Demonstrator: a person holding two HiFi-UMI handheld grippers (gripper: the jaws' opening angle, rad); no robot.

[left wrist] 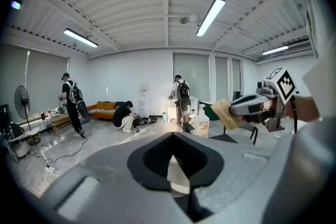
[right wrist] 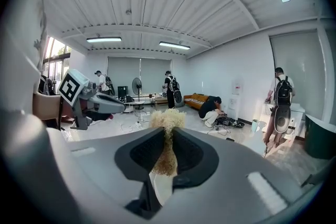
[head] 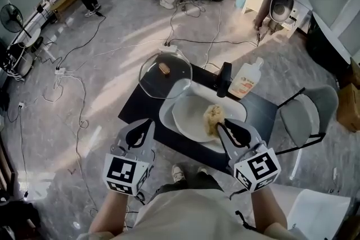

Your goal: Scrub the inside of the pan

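Gripping a pale yellow scrubber (head: 212,115), the right claw (head: 220,126) has both jaws pressed on it. In the right gripper view the scrubber fills the gap between the jaws and its fluffy top comes out past the tips. The left claw (head: 147,123) is closed with its jaws together, and the left gripper view shows nothing between them.

The pan (head: 188,115), white inside, lies directly in front of the right claw and below its tips. From the left claw it is forward and to the right. The scrubber is over the right part of the pan's inside; if it touches the surface or not, I cannot tell. The pan sits in a white tray (head: 164,115) on a dark table (head: 140,104). A black handle (head: 224,80) rises at the far side of the pan, ahead of the right claw.

A glass lid (head: 165,75) with a wooden knob lies ahead of the left claw, at the far left edge of the tray. A bottle (head: 247,78) with an orange label stands ahead of the right claw, a little to its right, near the handle. A grey chair (head: 309,112) is to the right of the right claw, apart from the table. Both claws are side by side at the near edge of the table, well apart from each other.
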